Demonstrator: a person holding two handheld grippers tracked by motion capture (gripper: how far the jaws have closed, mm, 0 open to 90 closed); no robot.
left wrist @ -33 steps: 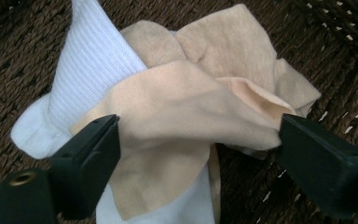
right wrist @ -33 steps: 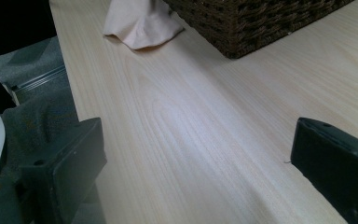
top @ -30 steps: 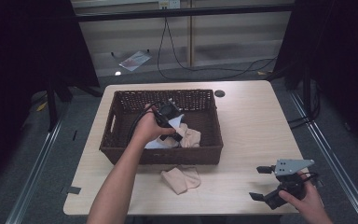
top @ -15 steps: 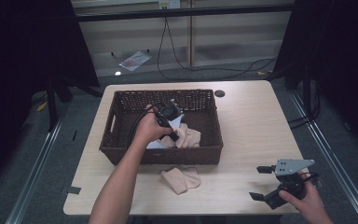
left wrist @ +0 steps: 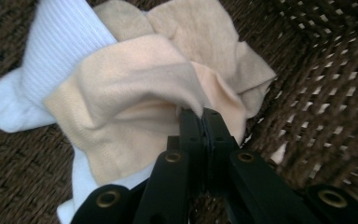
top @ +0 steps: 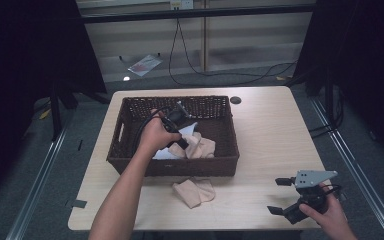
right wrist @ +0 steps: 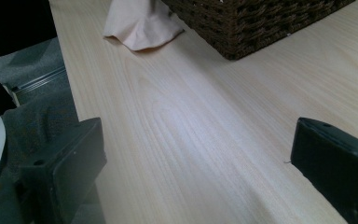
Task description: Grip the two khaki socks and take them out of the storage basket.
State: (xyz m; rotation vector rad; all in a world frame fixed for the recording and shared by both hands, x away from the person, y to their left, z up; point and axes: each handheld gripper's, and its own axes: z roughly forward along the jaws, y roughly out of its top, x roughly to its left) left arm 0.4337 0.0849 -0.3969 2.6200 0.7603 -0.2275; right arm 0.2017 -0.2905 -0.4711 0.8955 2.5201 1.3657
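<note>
Near right corner of the desk (top: pixel 260 150): my right gripper (top: pixel 278 196), fingers apart over bare wood. Near edge: one beige sock (top: pixel 194 192). Mid-desk, wicker basket (top: pixel 125 107): my left gripper (left wrist: pixel 201 114), fingers just closed, clamped on a beige sock (left wrist: pixel 135 79) atop white cloth (left wrist: pixel 70 42).

claws (left wrist: pixel 200 114): black, brass rivets | right claw (top: pixel 278 196): grey three-cornered plate, black cable
</note>
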